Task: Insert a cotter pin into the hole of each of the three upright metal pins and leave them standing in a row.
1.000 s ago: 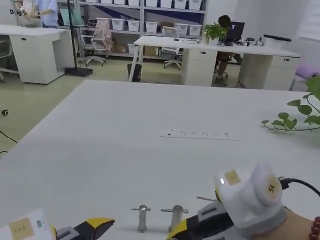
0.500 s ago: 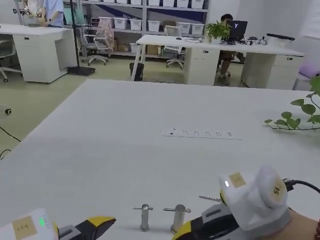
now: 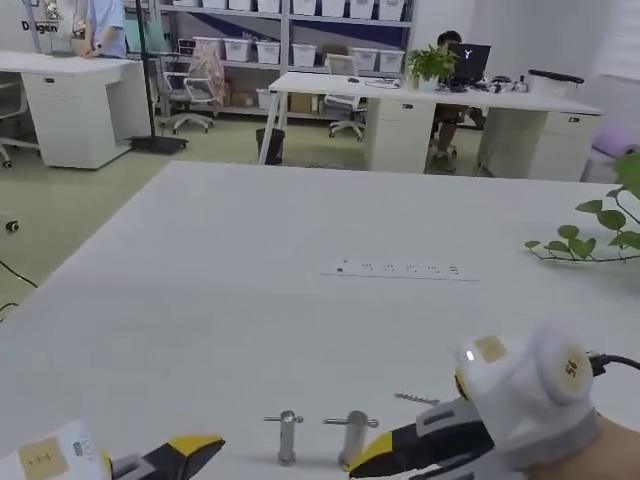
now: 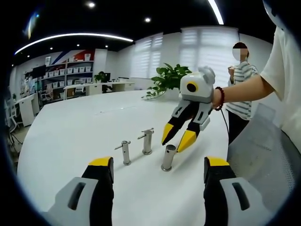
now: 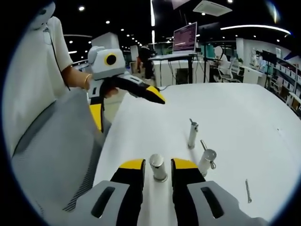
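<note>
Right gripper [image 4: 172, 145] slightly rightward, at bare, cotterless upright pin [image 4: 168, 157].

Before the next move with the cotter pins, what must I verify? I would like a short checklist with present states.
1. Three metal pins upright, in a row: ok.
2. Inserted cotter pins in two of them: ok.
3. End metal pin has its cotter pin: not ok.
4. Loose cotter pin lying free on the table: ok.
5. Right hand-held gripper empty, jaws either side of the end metal pin: ok.
6. Left hand-held gripper open and empty: ok.
</note>
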Demonstrator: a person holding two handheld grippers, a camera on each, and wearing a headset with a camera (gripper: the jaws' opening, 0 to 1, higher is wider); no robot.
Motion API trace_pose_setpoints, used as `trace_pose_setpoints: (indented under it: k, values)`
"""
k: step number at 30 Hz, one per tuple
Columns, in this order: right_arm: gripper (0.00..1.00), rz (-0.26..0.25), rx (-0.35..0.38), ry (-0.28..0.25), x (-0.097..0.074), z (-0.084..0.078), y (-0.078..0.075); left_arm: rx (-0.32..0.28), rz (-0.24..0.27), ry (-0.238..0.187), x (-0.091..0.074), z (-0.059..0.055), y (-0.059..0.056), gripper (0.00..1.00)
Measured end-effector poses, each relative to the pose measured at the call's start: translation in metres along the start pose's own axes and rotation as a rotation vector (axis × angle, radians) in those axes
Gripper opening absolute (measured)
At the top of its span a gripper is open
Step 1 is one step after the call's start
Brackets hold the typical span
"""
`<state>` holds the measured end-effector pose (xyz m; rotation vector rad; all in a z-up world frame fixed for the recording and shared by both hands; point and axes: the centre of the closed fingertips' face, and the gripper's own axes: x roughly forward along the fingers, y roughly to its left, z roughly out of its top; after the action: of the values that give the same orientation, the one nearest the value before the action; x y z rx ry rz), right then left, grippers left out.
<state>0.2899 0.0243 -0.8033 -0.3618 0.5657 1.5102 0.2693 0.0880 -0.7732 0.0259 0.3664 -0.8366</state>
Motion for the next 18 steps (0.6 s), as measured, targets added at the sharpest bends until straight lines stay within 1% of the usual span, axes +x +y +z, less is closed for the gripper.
trace_pose_setpoints:
  k: [3, 5, 9, 10, 11, 12, 14, 15, 18]
  values:
    - [0.24, -0.022, 0.019, -0.002, -0.009, -0.002, -0.005, -0.002, 0.003, -0.001, 0.000, 0.000, 0.000, 0.79]
    - [0.24, -0.040, 0.020, 0.002, -0.014, -0.003, -0.008, -0.004, 0.005, -0.002, 0.001, 0.000, 0.001, 0.79]
    - [0.24, -0.095, 0.050, 0.019, -0.025, -0.009, -0.022, -0.007, 0.008, -0.004, 0.002, 0.001, 0.002, 0.80]
    - [0.23, -0.110, 0.058, 0.022, -0.027, -0.010, -0.026, -0.008, 0.009, -0.005, 0.002, 0.001, 0.002, 0.80]
    - [0.23, -0.159, 0.086, 0.031, -0.032, -0.013, -0.036, -0.012, 0.011, -0.006, 0.002, 0.001, 0.002, 0.80]
    - [0.22, -0.181, 0.091, 0.038, -0.034, -0.015, -0.042, -0.012, 0.012, -0.006, 0.002, 0.001, 0.003, 0.79]
    - [0.22, -0.224, 0.133, 0.054, -0.039, -0.020, -0.053, -0.012, 0.016, -0.011, 0.002, 0.002, 0.004, 0.79]
    - [0.22, -0.244, 0.143, 0.063, -0.042, -0.023, -0.060, -0.013, 0.017, -0.012, 0.002, 0.003, 0.004, 0.79]
    - [0.22, -0.285, 0.152, 0.074, -0.048, -0.028, -0.074, -0.011, 0.017, -0.013, 0.003, 0.003, 0.004, 0.79]
